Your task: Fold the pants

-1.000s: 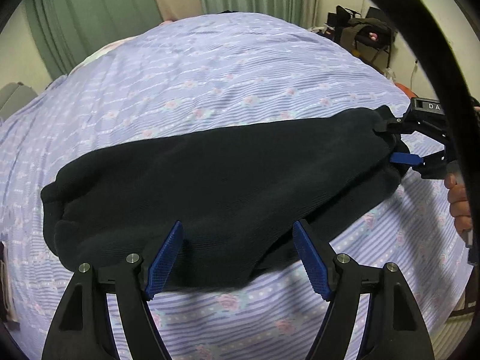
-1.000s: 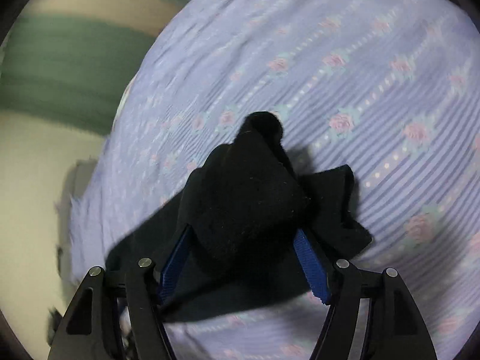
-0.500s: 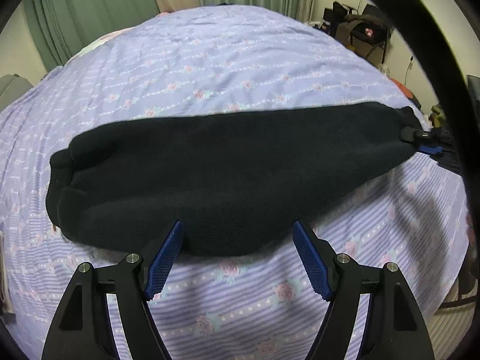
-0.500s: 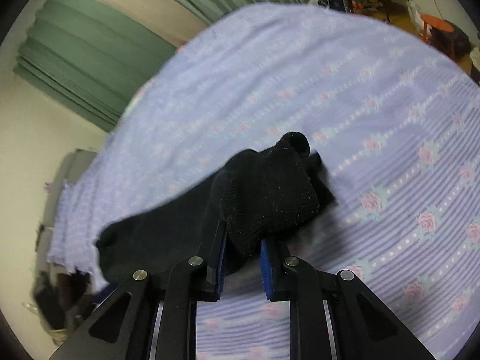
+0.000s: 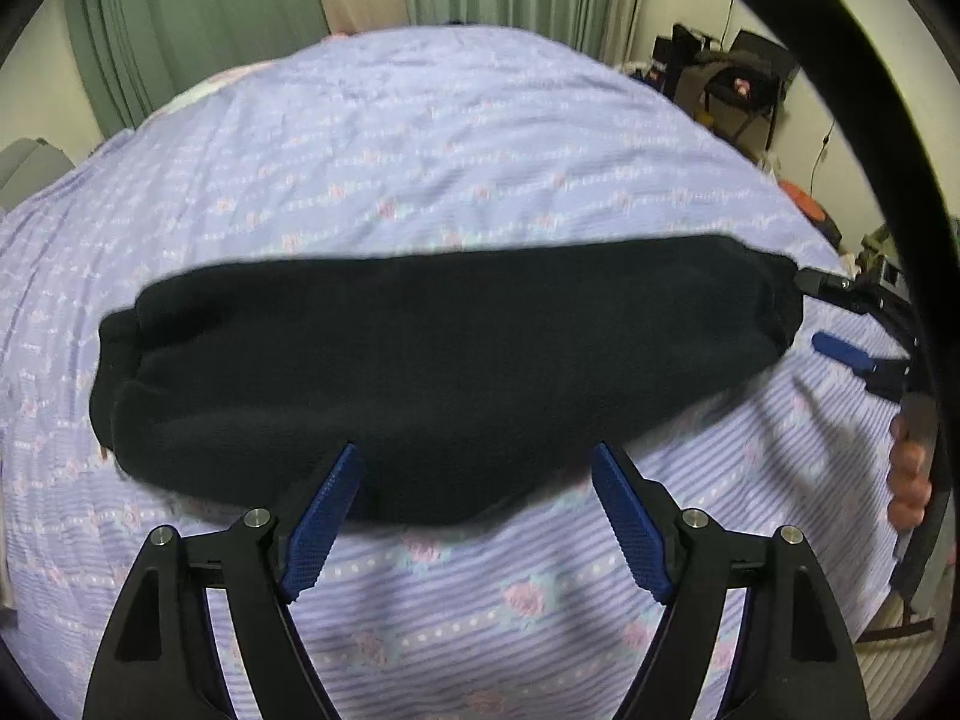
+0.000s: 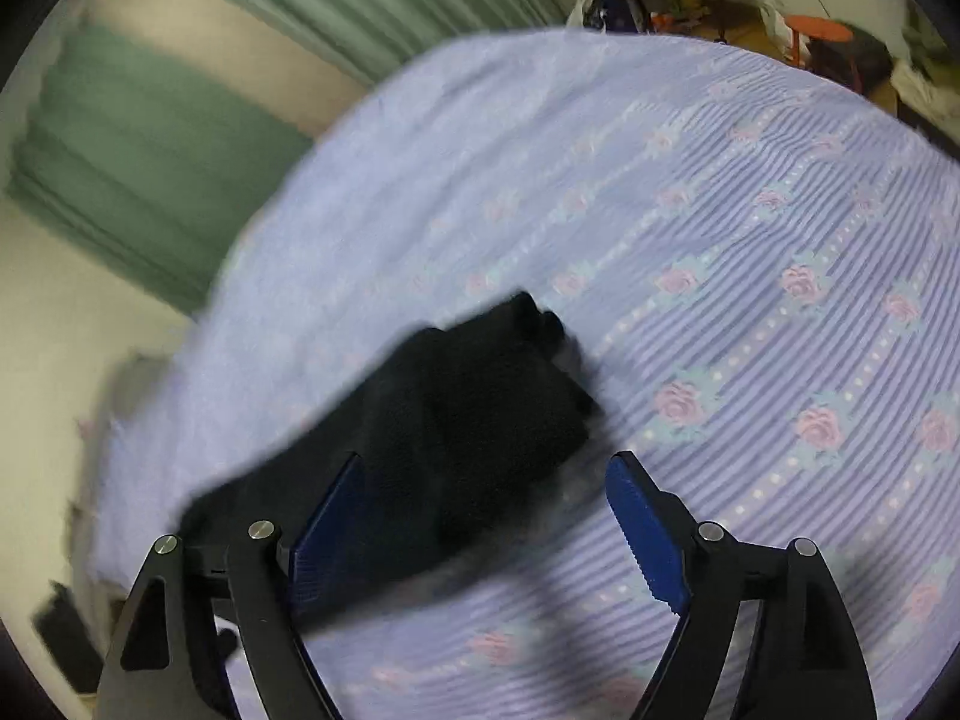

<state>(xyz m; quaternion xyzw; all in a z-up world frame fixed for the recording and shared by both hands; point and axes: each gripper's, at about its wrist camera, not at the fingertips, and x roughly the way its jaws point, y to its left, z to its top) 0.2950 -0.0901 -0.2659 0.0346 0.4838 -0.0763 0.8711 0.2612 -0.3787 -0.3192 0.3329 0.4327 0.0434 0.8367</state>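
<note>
The black pants (image 5: 432, 360) lie folded in a long band across the lilac flowered bedspread (image 5: 420, 150). My left gripper (image 5: 474, 498) is open and empty, its blue pads just at the band's near edge. My right gripper (image 5: 840, 324) shows at the band's right end, open, with a hand behind it. In the right wrist view the right gripper (image 6: 480, 504) is open; the pants' end (image 6: 480, 408) lies between and ahead of its fingers, loose on the bed. That view is blurred.
Green curtains (image 5: 198, 18) hang behind the bed. A chair and clutter (image 5: 738, 84) stand at the far right beyond the bed's edge. An orange stool (image 6: 819, 30) stands past the bed in the right wrist view.
My right gripper was shut on the pants' end half a second ago and has now opened, letting it go. The pants have settled flat. My left gripper stayed open.
</note>
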